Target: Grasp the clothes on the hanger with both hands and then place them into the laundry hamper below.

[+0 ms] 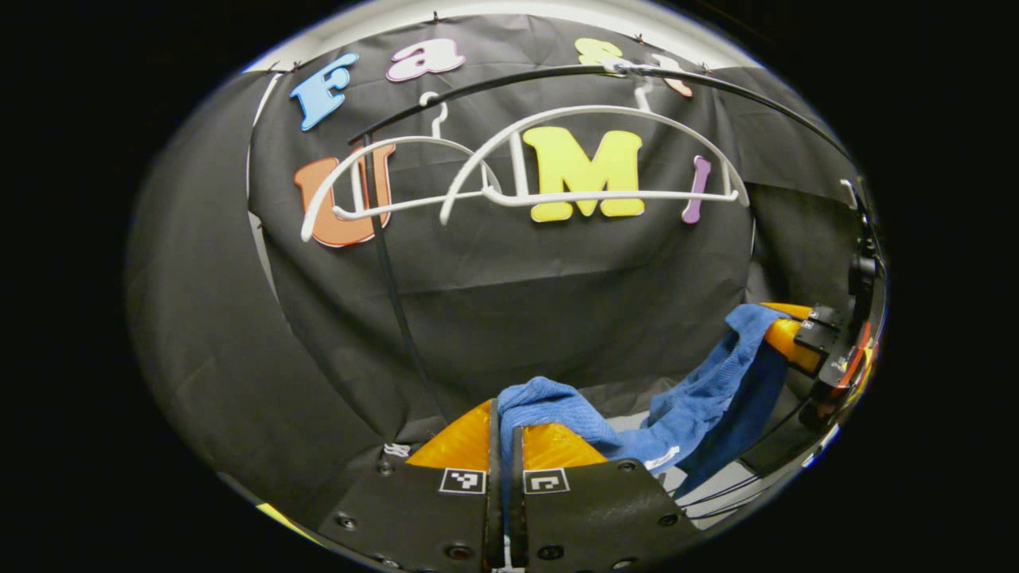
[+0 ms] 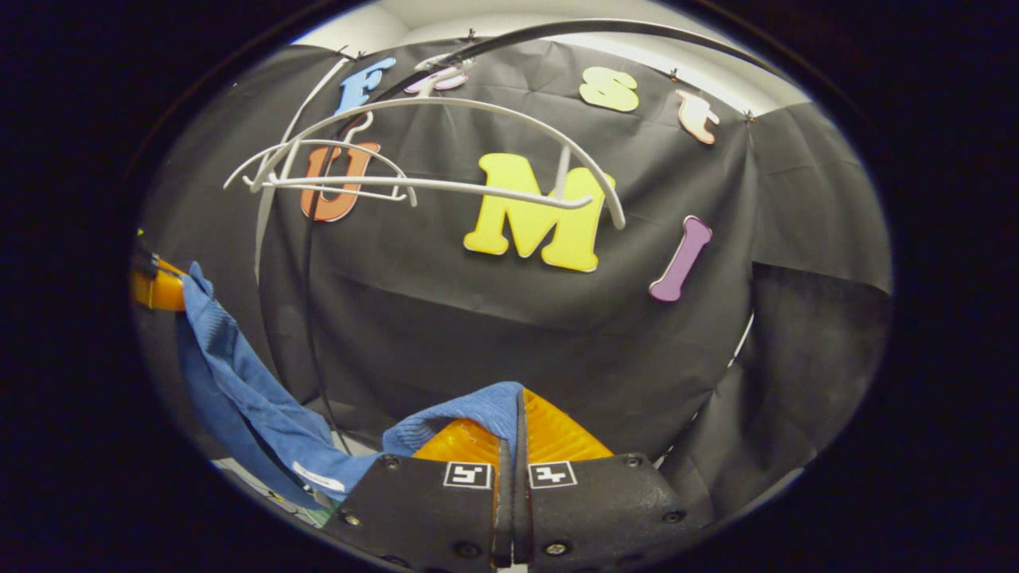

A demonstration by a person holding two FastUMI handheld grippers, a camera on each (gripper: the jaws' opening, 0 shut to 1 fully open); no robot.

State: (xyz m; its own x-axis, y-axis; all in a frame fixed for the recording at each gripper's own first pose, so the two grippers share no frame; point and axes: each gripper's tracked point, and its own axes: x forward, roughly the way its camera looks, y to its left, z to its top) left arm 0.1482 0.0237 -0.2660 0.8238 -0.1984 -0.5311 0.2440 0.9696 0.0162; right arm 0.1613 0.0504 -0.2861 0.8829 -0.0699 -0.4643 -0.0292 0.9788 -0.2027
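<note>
Left gripper (image 1: 506,430): fingers drawn together with a fold of the blue garment (image 1: 685,406) pinched between them at the tips. Right gripper (image 2: 513,422): fingers likewise nearly closed, with an edge of the same garment (image 2: 239,374) caught between them.

The cloth hangs as a slack band between the two grippers. In the left gripper view it runs from that gripper's tips off to the side and up to the other gripper (image 1: 784,334), which holds its far end. In the right gripper view it sags from the right gripper's tips across to the other gripper (image 2: 159,286).

Above and ahead of both grippers, two white hangers (image 1: 517,167) hang bare on a dark rail (image 1: 557,73). No cloth touches them.

Assessment: the two-handed grasp is made and the garment is off the hanger, so the first part of the task appears complete. Placement is outstanding. The hamper cannot be made out; a pale patch below the sagging cloth may be its rim or the floor. Remaining: lower the garment and release both grips.
</note>
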